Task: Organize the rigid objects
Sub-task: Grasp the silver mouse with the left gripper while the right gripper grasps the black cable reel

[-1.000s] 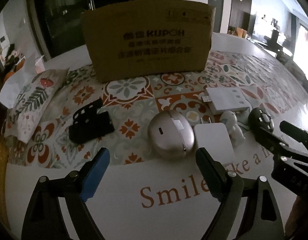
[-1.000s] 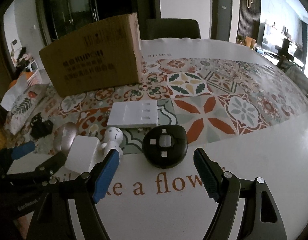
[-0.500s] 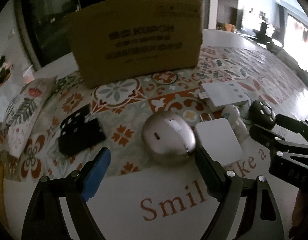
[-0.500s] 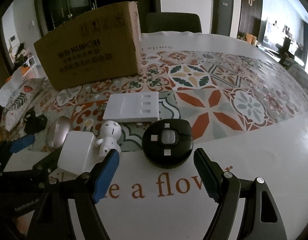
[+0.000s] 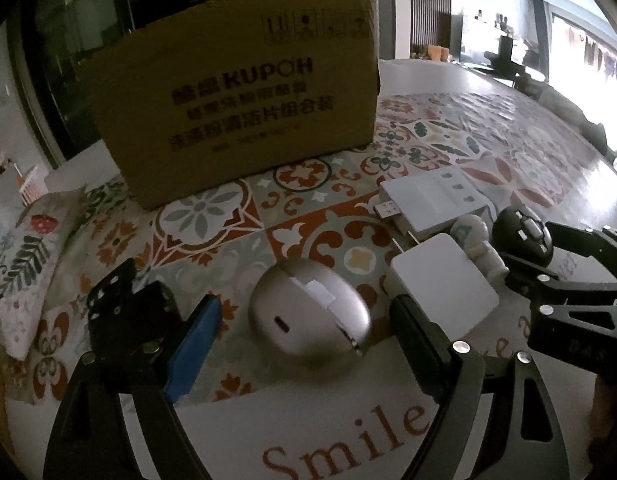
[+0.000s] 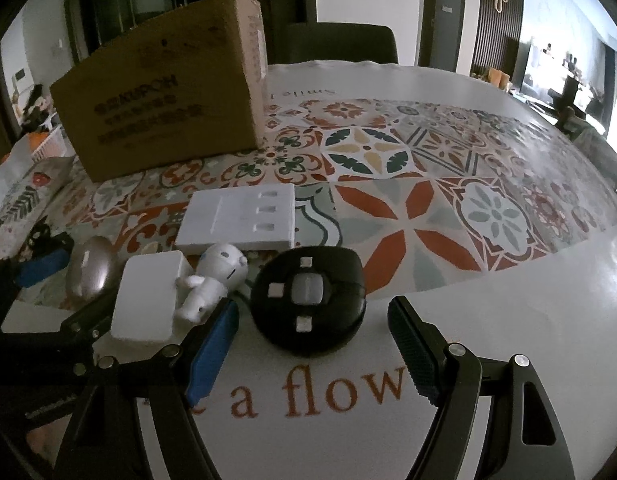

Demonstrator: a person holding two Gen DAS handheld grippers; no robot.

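Dim room, daylight glare from windows at right, fisheye warp w/ dark corners, box print maybe slightly blurred

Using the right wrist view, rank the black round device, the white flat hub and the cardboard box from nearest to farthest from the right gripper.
1. black round device: lies right ahead of the right gripper, in line with its open jaws.
2. white flat hub: behind the device, slightly left.
3. cardboard box: farthest, at the back left of the table.

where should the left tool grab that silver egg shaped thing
Take the silver egg-shaped case across its narrow width, at its widest bulge, coming down from above and the near side. It lies flat, long axis pointing away, already between the left tool fingers, and untouched.
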